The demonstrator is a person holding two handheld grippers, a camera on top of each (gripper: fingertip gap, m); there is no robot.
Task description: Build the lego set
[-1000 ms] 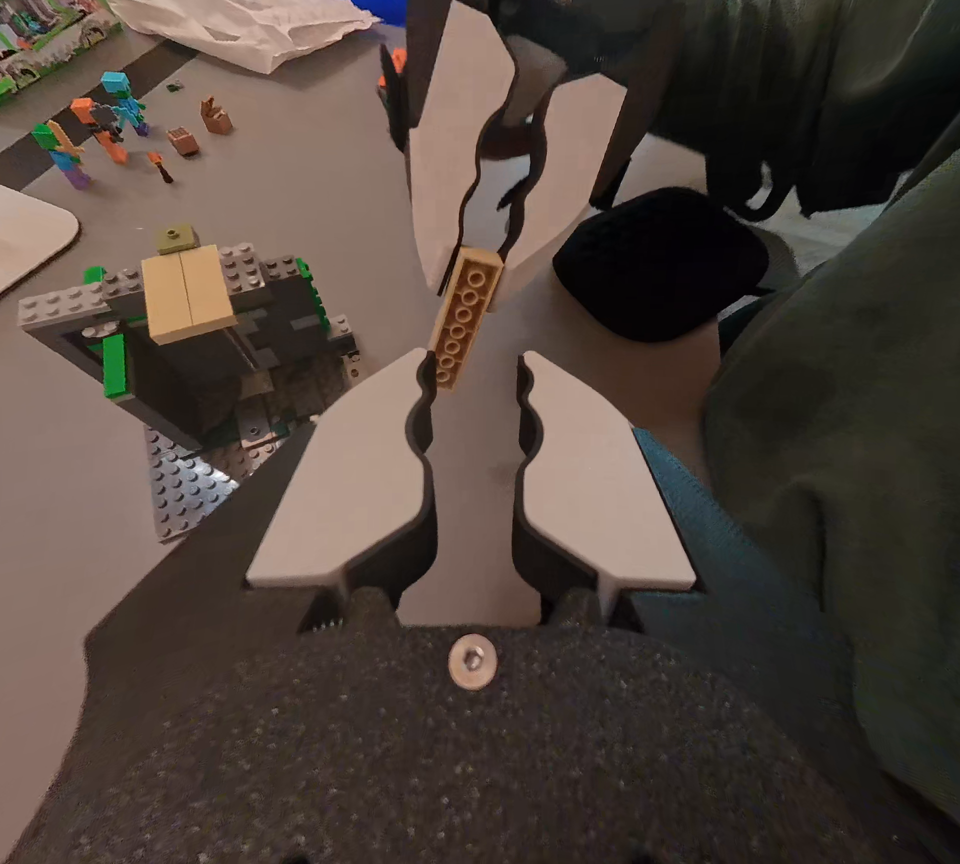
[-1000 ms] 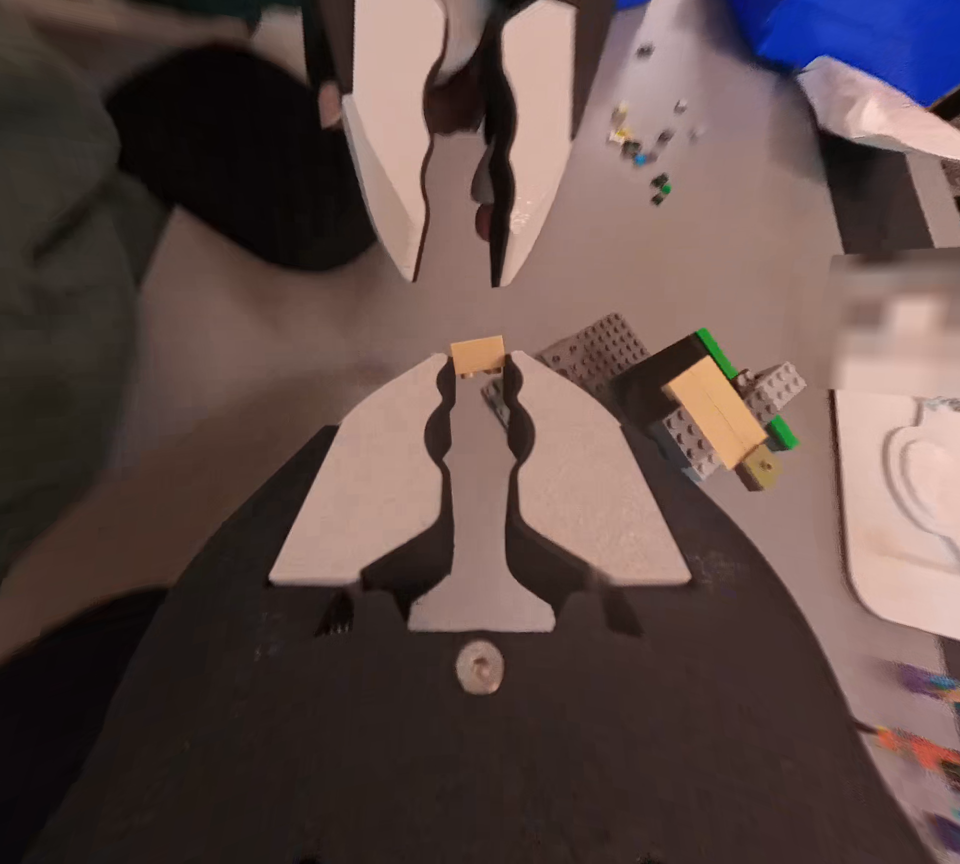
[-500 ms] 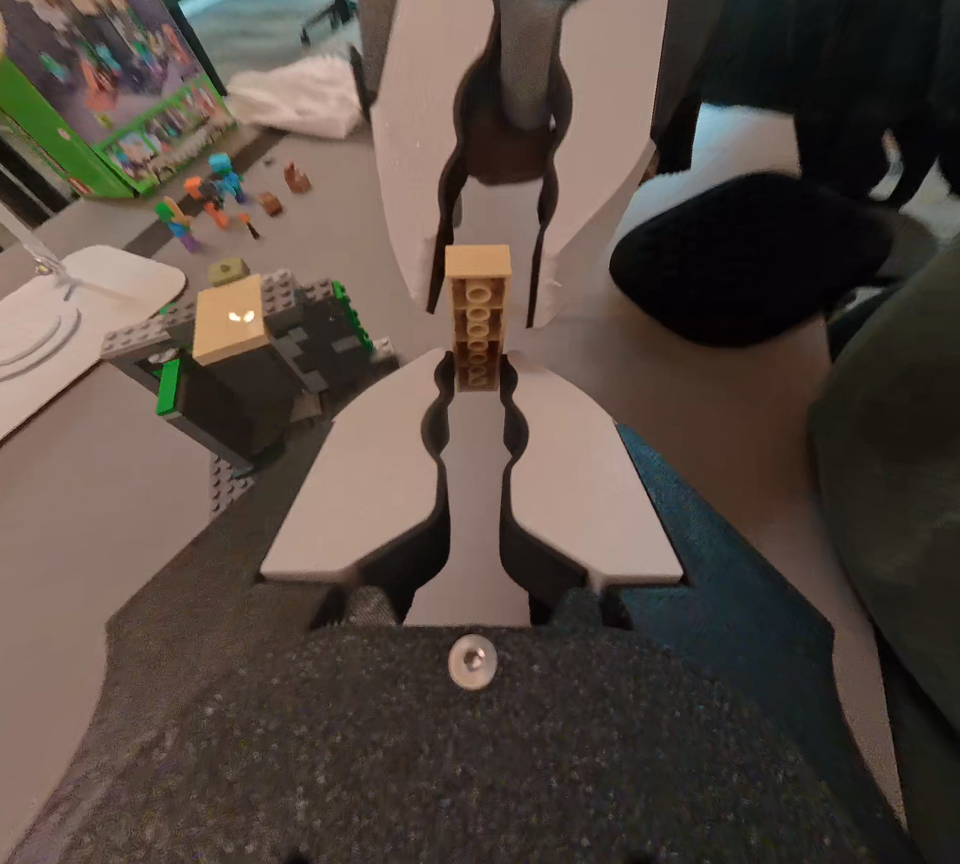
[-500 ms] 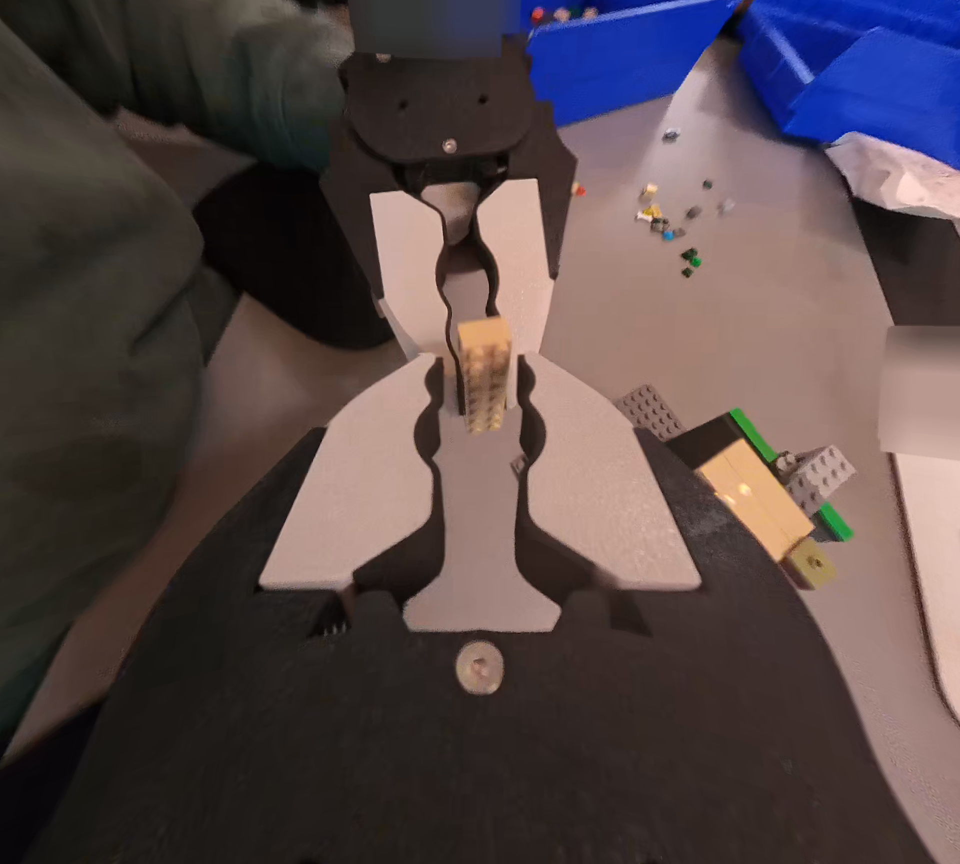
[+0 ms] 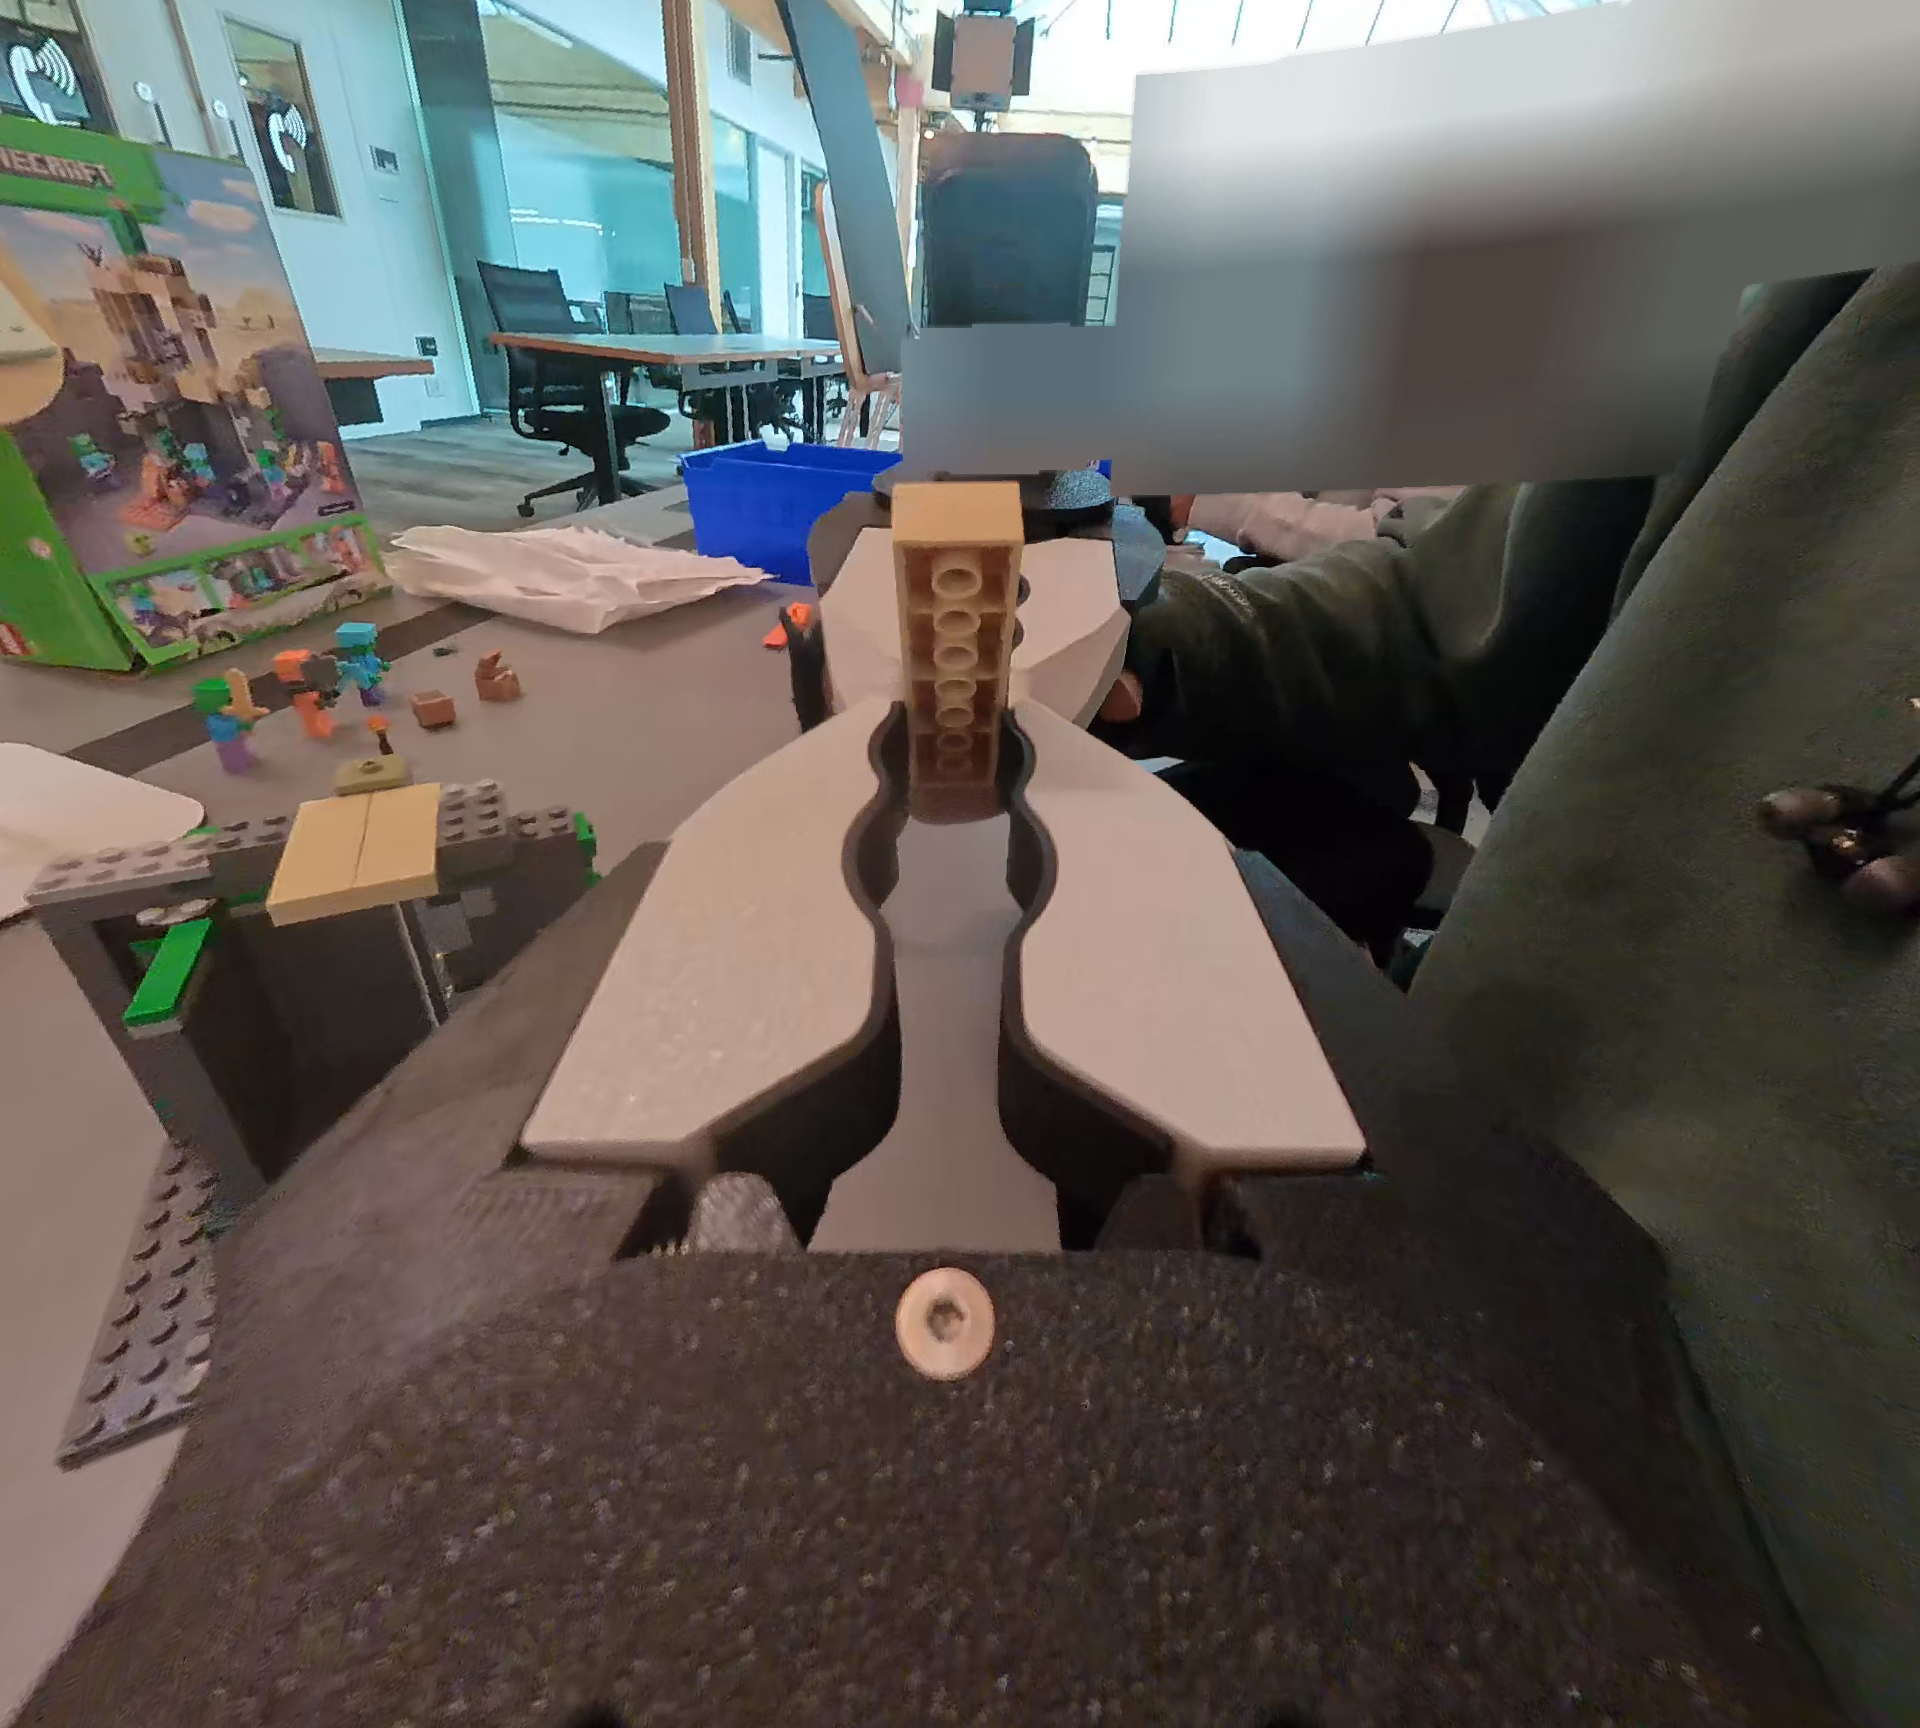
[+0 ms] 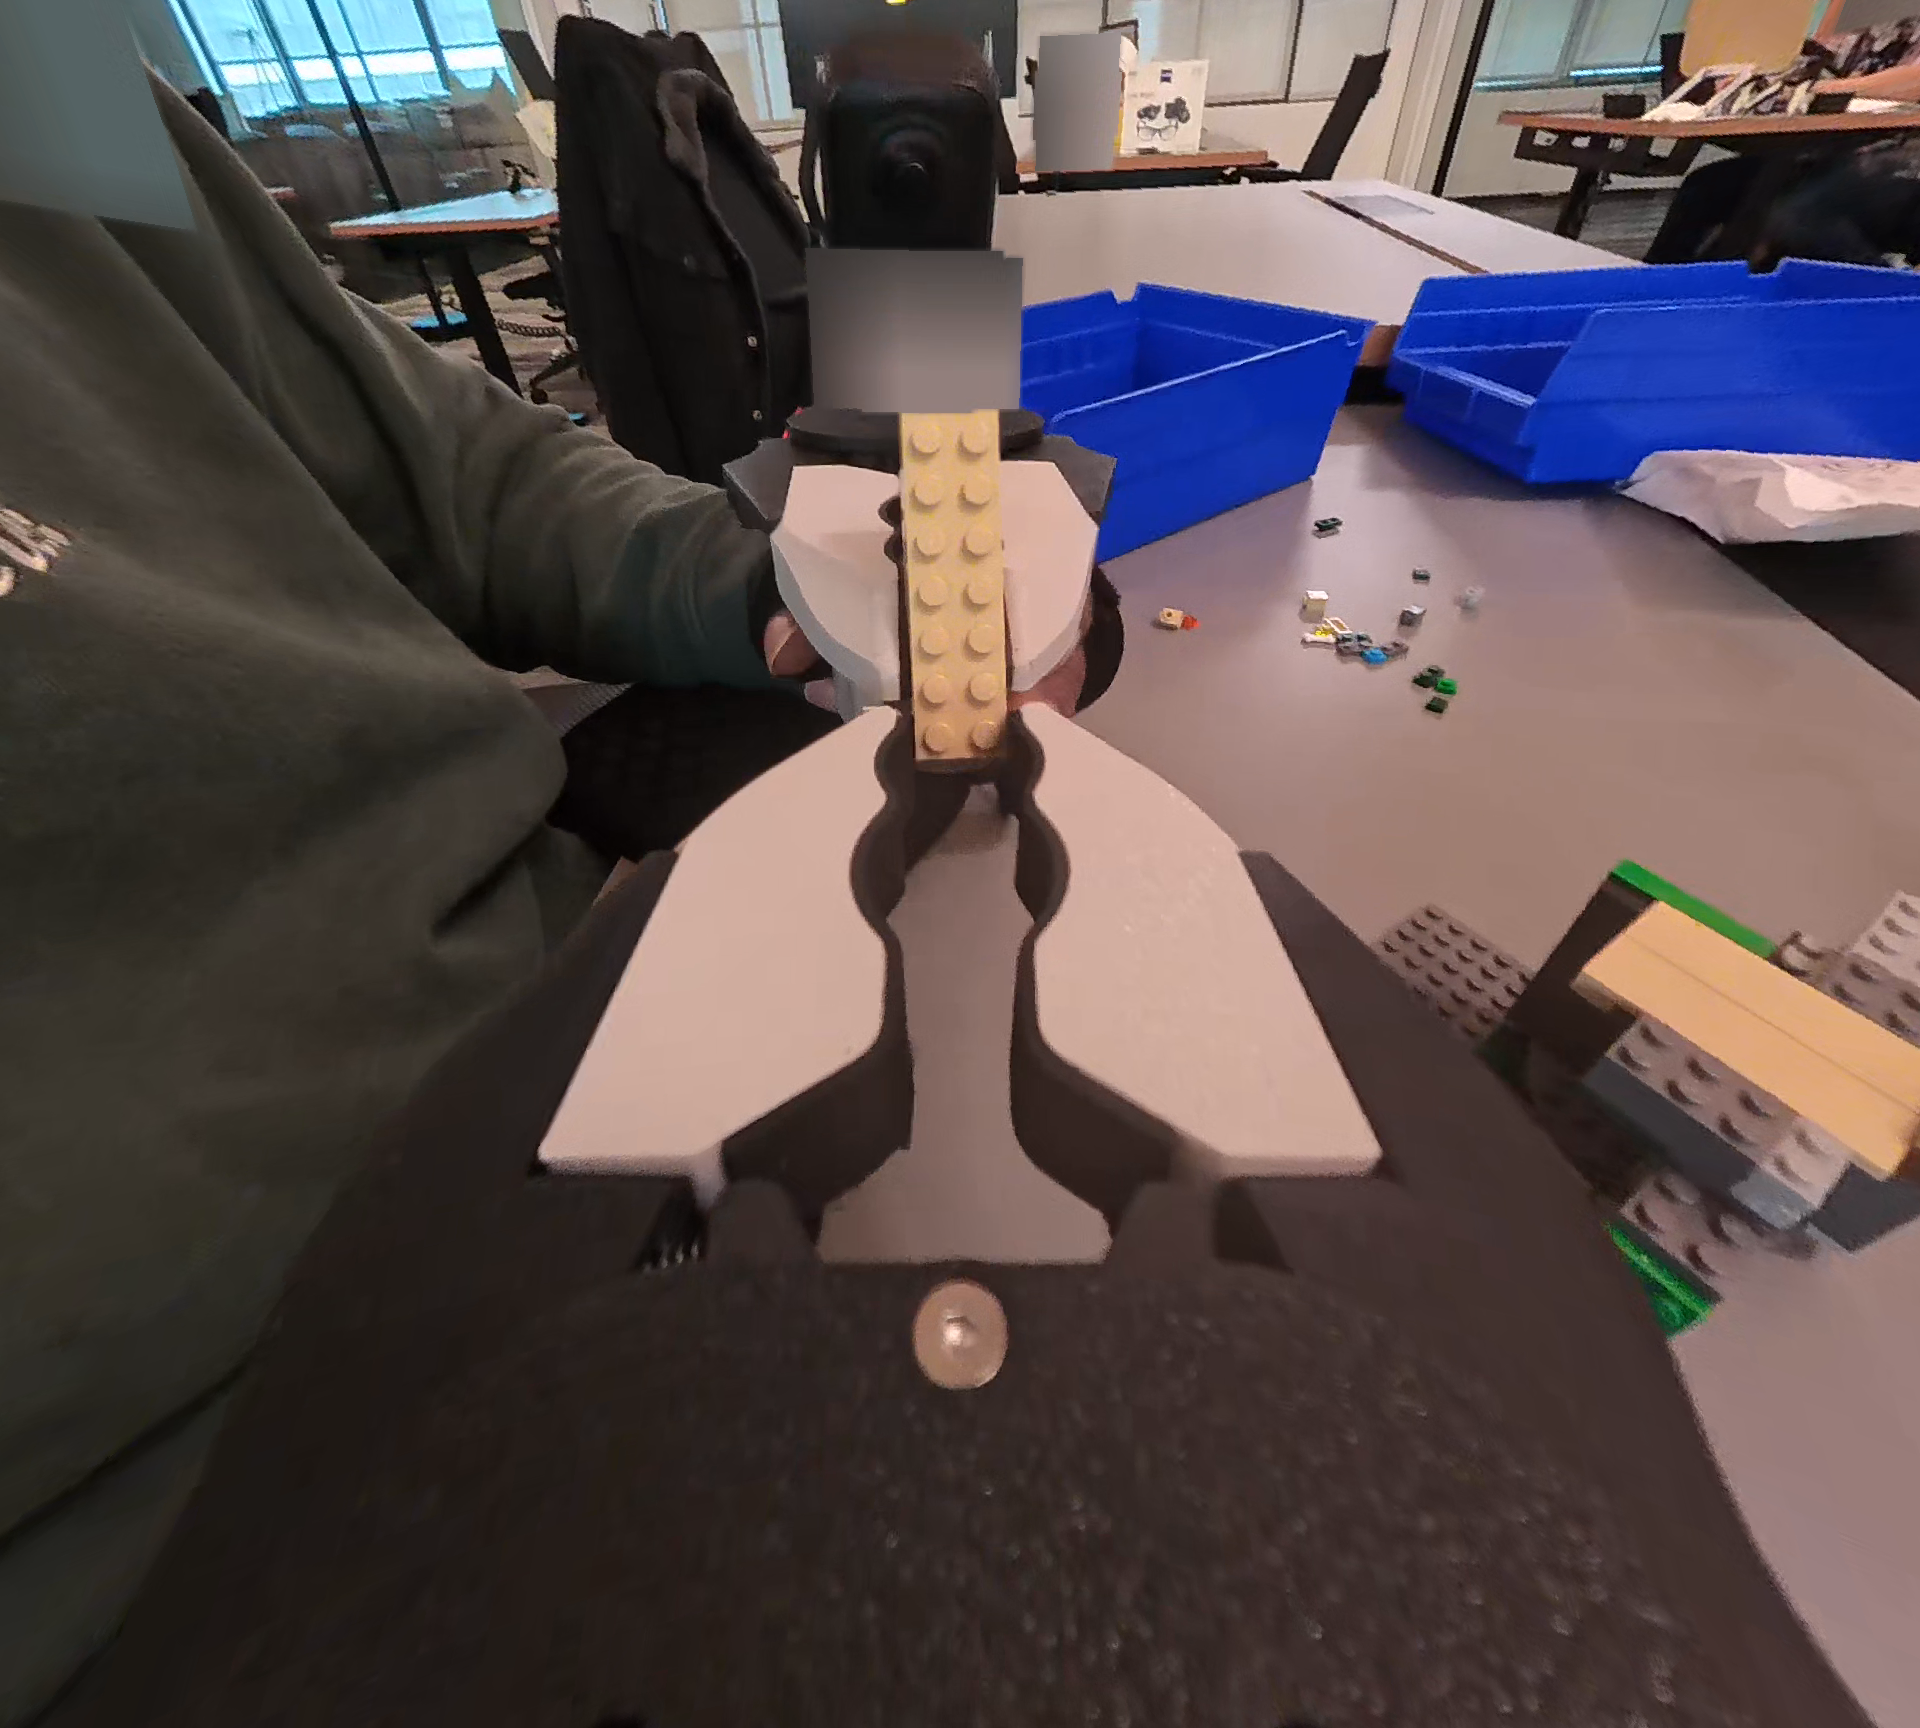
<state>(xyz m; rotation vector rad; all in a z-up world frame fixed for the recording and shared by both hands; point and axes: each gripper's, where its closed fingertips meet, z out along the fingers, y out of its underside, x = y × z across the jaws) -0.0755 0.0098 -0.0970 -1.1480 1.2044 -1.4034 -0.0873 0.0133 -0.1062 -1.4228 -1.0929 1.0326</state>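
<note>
The left gripper [image 5: 951, 769] points forward and roughly level, its 2 pale fingers [image 5: 748, 940] drawn close at the tips, pinching the near end of a tan brick [image 5: 954, 639] that stands up between them. The right gripper [image 6: 956, 759] faces it head-on, also roughly level, its fingers [image 6: 1174, 961] closed on the same brick from the opposite side, so the 2 sets of tips almost meet. Each gripper shows in the other's view, raised above the worktop [image 6: 1558, 743]. Behind the left gripper a dark green sleeve [image 6: 436, 556] reaches in, with a hand [image 6: 800, 650] partly visible at the cuff.
</note>
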